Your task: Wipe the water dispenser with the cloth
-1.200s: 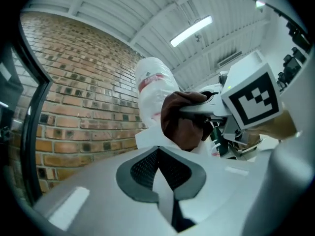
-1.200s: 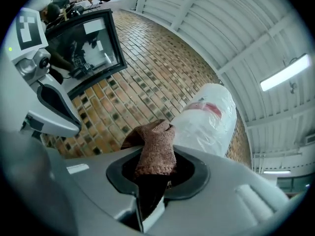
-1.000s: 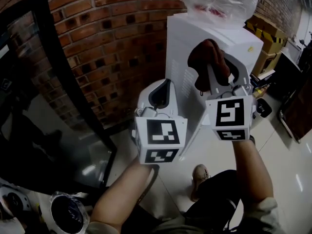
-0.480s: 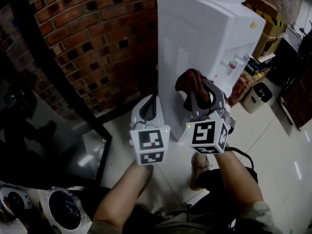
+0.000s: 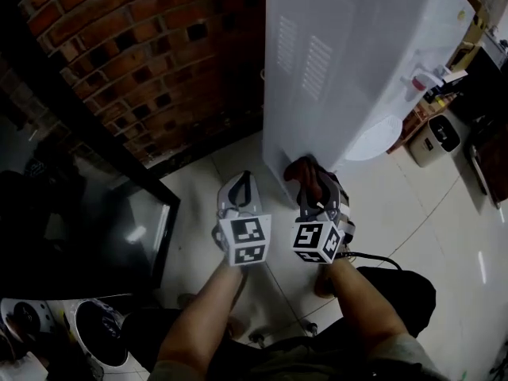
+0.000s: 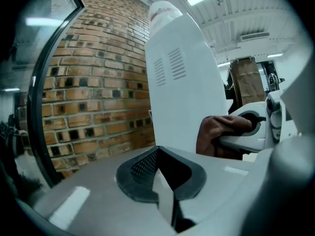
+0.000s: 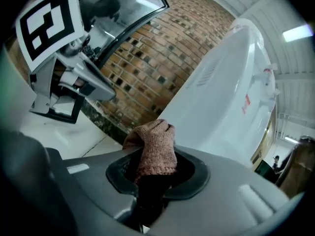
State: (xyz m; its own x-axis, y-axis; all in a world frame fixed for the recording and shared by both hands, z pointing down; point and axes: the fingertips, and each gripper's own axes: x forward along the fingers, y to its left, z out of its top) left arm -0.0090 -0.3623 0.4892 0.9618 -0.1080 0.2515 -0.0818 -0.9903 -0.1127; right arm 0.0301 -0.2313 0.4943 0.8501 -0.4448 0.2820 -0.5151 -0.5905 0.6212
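Note:
The white water dispenser point(image 5: 357, 62) stands against the brick wall, its vented side panel facing me. My right gripper point(image 5: 308, 182) is shut on a bunched brown cloth point(image 5: 305, 171), which sits at the lower corner of that side panel; whether it touches the panel I cannot tell. In the right gripper view the cloth point(image 7: 155, 146) sticks up out of the jaws of the right gripper point(image 7: 155, 173), with the dispenser point(image 7: 221, 102) just behind. My left gripper point(image 5: 241, 184) hangs beside it to the left, shut and holding nothing. The left gripper point(image 6: 160, 173) points at the dispenser point(image 6: 177, 92).
A brick wall point(image 5: 143, 62) runs behind and left of the dispenser. A black-framed glass panel point(image 5: 87, 213) stands at the left. A small bin point(image 5: 444, 133) sits on the pale tiled floor point(image 5: 413, 213) to the right. My own legs are below.
Both grippers have come down together along the dispenser's side, from near its top to its lower corner. The cloth stays in the right gripper throughout.

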